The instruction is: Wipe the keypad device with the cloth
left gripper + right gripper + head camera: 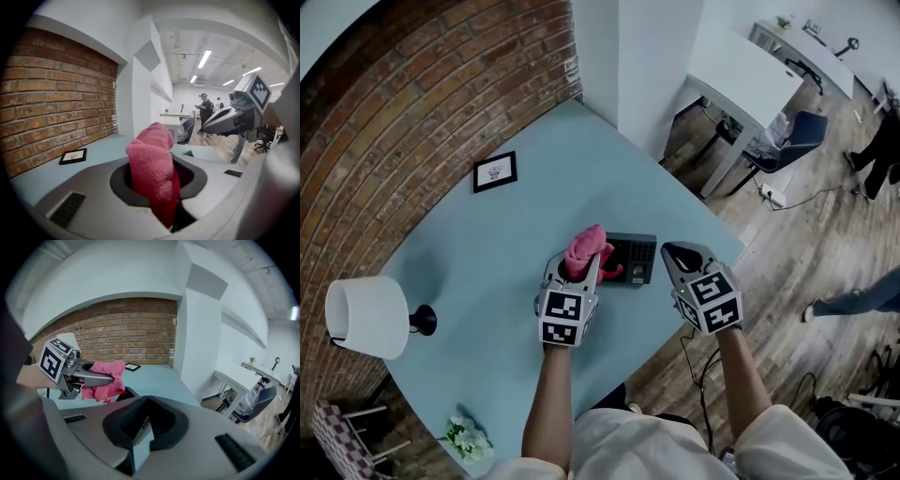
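Observation:
On the pale blue table (478,253), near its right edge, lies the dark keypad device (636,251). My left gripper (579,266) is shut on a pink cloth (586,246), which bunches up out of the jaws (152,164) just left of the device and overlaps its left end. My right gripper (679,251) hovers at the device's right side, jaws closed together and holding nothing. In the right gripper view the cloth (105,378) hangs from the left gripper (93,378), and keypad buttons (140,423) show under the right gripper (146,402).
A small framed picture (495,172) lies at the table's back, with a white lamp (367,317) at left and white flowers (469,439) at the near corner. The table edge runs just right of the device. Beyond it are a white desk (741,70), a blue chair (802,131) and people.

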`<state>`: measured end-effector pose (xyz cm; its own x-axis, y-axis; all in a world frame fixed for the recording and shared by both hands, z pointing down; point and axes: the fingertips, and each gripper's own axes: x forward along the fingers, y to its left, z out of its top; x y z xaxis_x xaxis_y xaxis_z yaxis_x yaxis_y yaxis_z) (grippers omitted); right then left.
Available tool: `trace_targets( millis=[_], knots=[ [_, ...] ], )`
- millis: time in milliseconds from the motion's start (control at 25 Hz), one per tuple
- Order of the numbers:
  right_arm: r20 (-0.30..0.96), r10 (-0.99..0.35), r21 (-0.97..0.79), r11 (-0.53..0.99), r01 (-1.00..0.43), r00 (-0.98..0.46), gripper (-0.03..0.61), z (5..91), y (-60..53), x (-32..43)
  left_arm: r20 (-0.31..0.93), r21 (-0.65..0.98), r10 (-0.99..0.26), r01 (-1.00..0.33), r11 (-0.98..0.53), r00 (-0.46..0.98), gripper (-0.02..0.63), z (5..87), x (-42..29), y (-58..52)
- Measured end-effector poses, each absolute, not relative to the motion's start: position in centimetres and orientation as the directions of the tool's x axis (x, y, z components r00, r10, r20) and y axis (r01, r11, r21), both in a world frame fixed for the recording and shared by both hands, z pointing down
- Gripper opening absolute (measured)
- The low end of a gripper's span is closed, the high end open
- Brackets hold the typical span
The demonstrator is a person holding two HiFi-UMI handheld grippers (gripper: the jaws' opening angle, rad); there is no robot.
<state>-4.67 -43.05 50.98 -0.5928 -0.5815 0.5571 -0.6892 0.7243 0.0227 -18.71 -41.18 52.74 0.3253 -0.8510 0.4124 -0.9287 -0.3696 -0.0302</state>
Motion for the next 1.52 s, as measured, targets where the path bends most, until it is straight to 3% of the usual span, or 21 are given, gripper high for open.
trace_targets(
  millis=[560, 1520],
  knots=[
    [0.678, -0.529, 0.015, 0.704, -0.71, -0.511, 0.025, 58.0, -46.7, -5.7, 0.483, -0.025, -0.813, -0.923, -0.383, 0.325, 0.126, 57.2, -18.6, -44.1],
    [0.629, -0.544, -0.046, 0.687, -0.725, -0.555, 0.028, 58.4, -46.6, -5.6, 0.607, -0.085, -0.723, -0.877, -0.472, 0.331, 0.127, 62.9, -17.1, -39.3]
  ],
)
